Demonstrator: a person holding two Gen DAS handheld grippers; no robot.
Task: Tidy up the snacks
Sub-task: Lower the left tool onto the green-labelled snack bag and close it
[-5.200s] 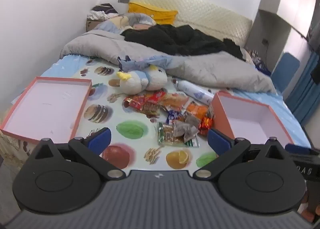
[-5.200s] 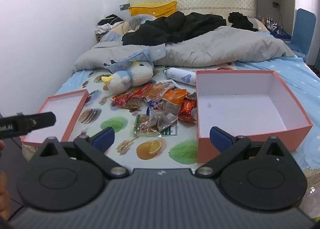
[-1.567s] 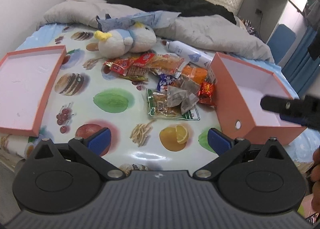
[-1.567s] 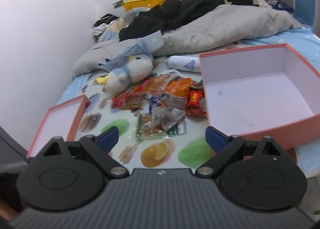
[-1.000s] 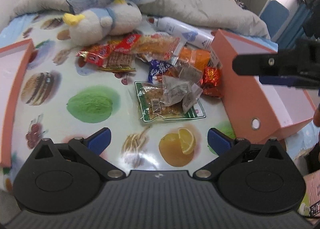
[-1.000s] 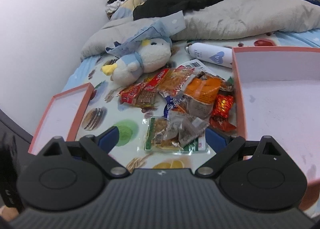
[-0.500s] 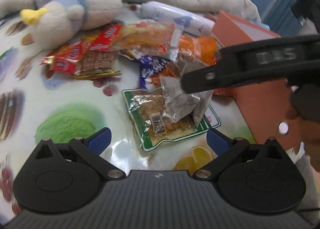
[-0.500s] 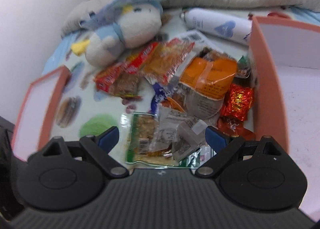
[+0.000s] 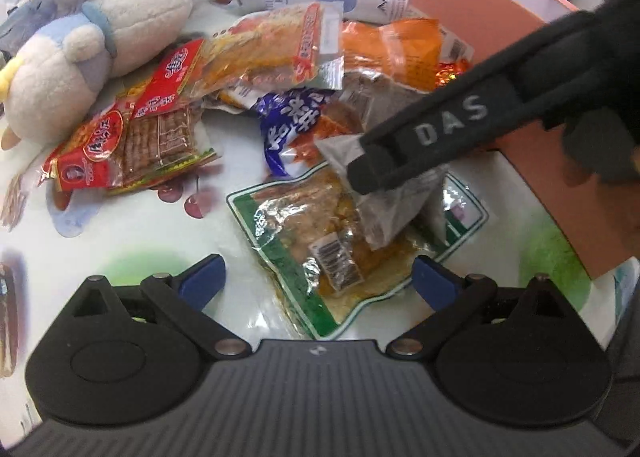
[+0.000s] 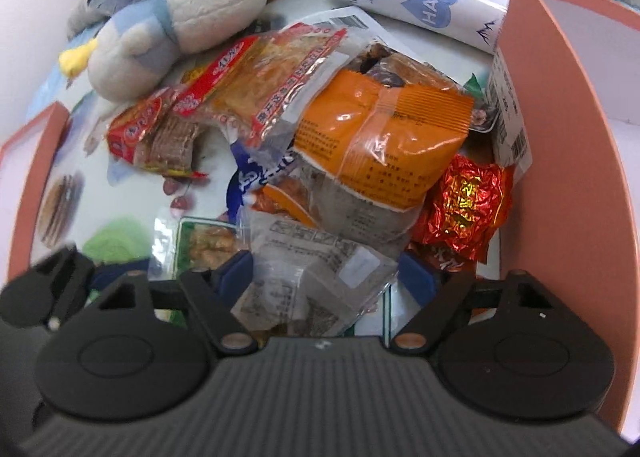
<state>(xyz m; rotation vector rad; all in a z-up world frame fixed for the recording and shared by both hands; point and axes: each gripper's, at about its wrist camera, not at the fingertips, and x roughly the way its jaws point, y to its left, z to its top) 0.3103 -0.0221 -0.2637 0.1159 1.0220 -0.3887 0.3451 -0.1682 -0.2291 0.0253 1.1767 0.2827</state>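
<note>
Grey clear packet (image 10: 320,277) between closing right tool (image 10: 326,271) pads, tilted steeply down, left tool (image 9: 316,277) spread apart

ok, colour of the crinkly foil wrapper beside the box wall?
Red and gold foil wrapper, clearest in the right wrist view.

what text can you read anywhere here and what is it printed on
"DAS": white letters on the right tool's black arm.
"HA": in a blue heart on the white bottle.
Chinese characters on the red snack packs and the blue wrapper: I can't transcribe them reliably.
Fine print and barcodes on the grey clear packet and orange pack: too small to read.
</note>
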